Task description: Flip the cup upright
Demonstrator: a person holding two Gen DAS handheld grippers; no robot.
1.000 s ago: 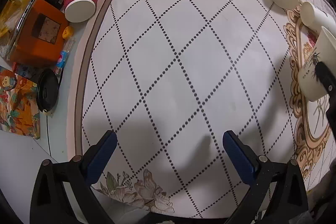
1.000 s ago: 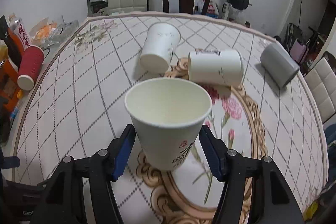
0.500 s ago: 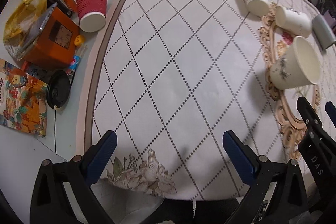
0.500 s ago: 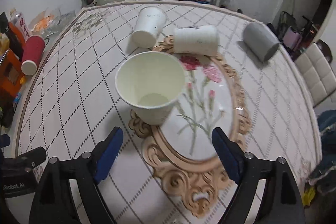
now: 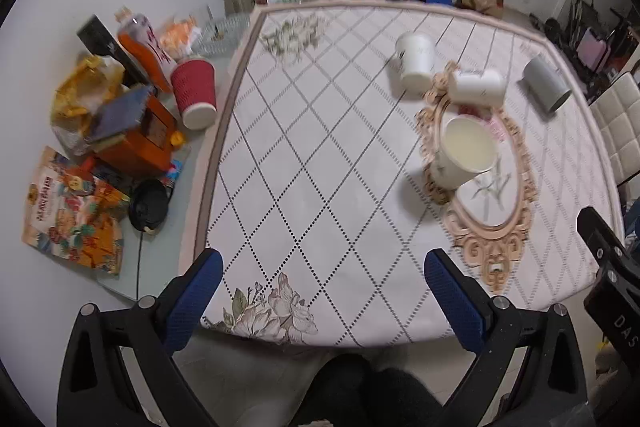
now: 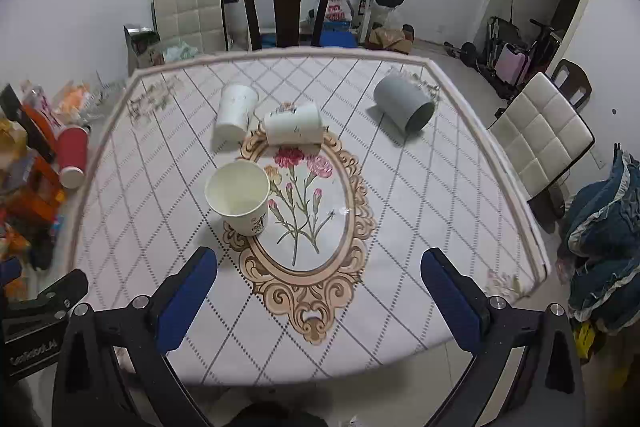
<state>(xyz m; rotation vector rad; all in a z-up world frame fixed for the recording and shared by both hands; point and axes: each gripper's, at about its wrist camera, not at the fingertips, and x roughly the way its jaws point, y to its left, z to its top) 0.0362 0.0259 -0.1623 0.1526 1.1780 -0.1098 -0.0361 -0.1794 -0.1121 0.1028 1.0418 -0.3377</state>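
A white paper cup [image 6: 239, 198] with a flower print stands upright on the left edge of the oval floral mat [image 6: 308, 227]; it also shows in the left wrist view [image 5: 463, 154]. My right gripper [image 6: 319, 291] is open and empty, pulled back over the table's near edge, well apart from the cup. My left gripper [image 5: 323, 289] is open and empty near the front edge, left of the cup. Two white cups [image 6: 234, 117] [image 6: 294, 124] and a grey cup [image 6: 404, 107] lie on their sides farther back.
A red cup [image 5: 195, 93] stands upside down on the side surface at the left among an orange box [image 5: 140, 143], a bottle, bags and a black lid [image 5: 149, 205]. Chairs stand behind [image 6: 286, 3] and right [image 6: 540, 135] of the table. Clothes lie at right.
My right gripper opened, let go of the upright cup on the mat and drew back and up. My left gripper also rose and pulled back, so more of the table shows.
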